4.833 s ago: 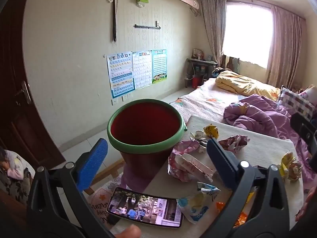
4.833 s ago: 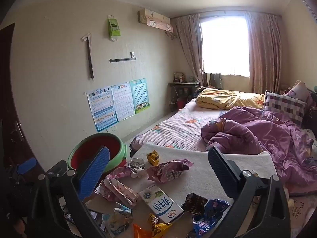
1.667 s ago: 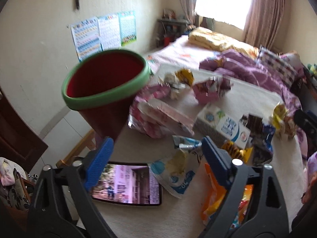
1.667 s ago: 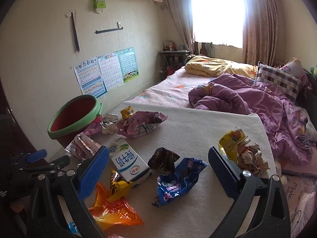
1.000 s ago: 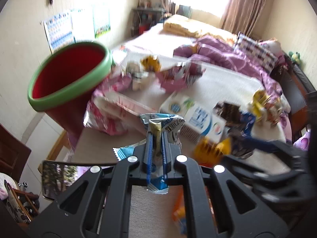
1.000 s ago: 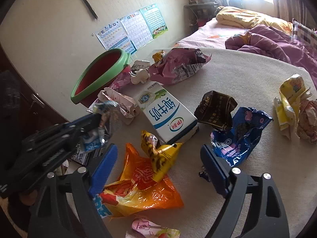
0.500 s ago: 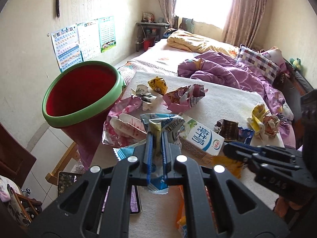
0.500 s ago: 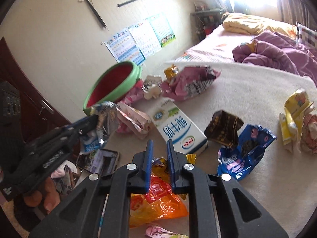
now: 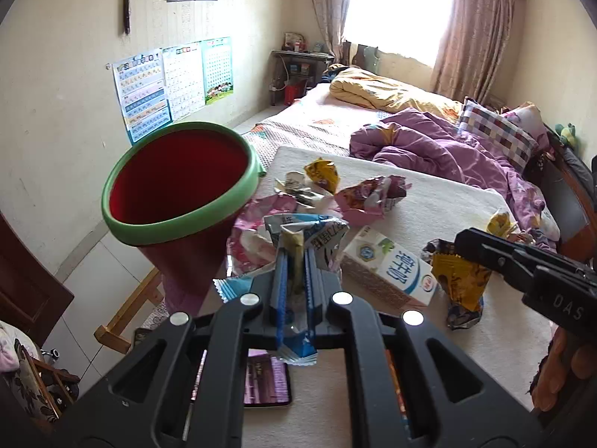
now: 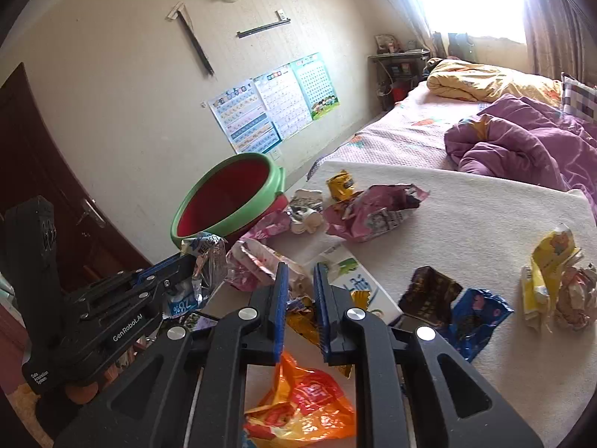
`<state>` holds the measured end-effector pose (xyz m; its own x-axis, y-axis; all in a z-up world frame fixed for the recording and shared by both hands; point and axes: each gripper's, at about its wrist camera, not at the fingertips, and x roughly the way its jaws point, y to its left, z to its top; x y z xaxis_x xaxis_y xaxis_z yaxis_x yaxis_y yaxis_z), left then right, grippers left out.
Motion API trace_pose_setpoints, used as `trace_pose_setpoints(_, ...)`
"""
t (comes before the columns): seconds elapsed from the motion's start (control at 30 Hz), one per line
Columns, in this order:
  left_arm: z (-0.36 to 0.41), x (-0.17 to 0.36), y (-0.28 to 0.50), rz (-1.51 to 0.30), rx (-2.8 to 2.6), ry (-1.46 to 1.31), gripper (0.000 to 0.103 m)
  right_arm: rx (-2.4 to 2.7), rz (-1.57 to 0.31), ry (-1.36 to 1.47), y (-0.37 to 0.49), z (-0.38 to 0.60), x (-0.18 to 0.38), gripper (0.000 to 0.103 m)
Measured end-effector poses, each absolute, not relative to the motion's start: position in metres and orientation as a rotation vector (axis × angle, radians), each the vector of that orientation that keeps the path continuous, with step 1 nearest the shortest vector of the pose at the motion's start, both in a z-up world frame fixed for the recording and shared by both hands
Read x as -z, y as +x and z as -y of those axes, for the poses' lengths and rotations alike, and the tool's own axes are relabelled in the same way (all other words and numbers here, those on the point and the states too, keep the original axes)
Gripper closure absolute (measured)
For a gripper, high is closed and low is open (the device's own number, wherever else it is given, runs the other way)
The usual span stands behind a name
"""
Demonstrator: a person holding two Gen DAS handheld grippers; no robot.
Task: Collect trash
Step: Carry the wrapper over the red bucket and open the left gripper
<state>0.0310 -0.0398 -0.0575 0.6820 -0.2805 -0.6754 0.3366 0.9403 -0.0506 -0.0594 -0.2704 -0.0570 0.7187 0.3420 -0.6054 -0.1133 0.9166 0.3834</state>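
Note:
My left gripper (image 9: 294, 257) is shut on a crumpled blue-and-white wrapper (image 9: 309, 233) and holds it above the table, just right of the red bucket with a green rim (image 9: 179, 186). In the right wrist view that wrapper (image 10: 203, 261) hangs beside the bucket (image 10: 227, 194). My right gripper (image 10: 300, 267) is shut on a yellow-brown wrapper (image 10: 302, 321), lifted off the table. From the left wrist view the yellow-brown wrapper (image 9: 460, 280) dangles from the right gripper (image 9: 464, 240).
On the white-covered table (image 10: 485, 224) lie a milk carton (image 9: 388, 268), an orange bag (image 10: 306, 407), a blue wrapper (image 10: 477, 317), a dark wrapper (image 10: 429, 291), pink wrappers (image 10: 373, 209) and yellow trash (image 10: 548, 268). A phone (image 9: 266, 380) rests at the near edge. A bed with a purple quilt (image 9: 429, 149) lies behind.
My right gripper has shut on the yellow-brown wrapper and lifted it off the table. The left gripper has risen a little, with the blue-and-white wrapper still in its jaws.

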Motion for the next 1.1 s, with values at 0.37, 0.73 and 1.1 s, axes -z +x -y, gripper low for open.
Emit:
trace_pose_setpoints(0.37, -0.014, 0.055, 0.048, -0.733, 0.272, 0.049, 0.095, -0.287, -0.726, 0.305, -0.046, 0.230, 0.052, 0.089)
trace_pose_setpoints(0.73, -0.087, 0.054, 0.089, -0.708, 0.277, 0.042, 0.095, -0.223, -0.715, 0.287, -0.008, 0.176, 0.043, 0.089)
trace_pose_setpoints(1.1, -0.122, 0.062, 0.142, -0.719, 0.375, 0.055, 0.095, -0.162, -0.700, 0.317, 0.027, 0.132, 0.037, 0.089)
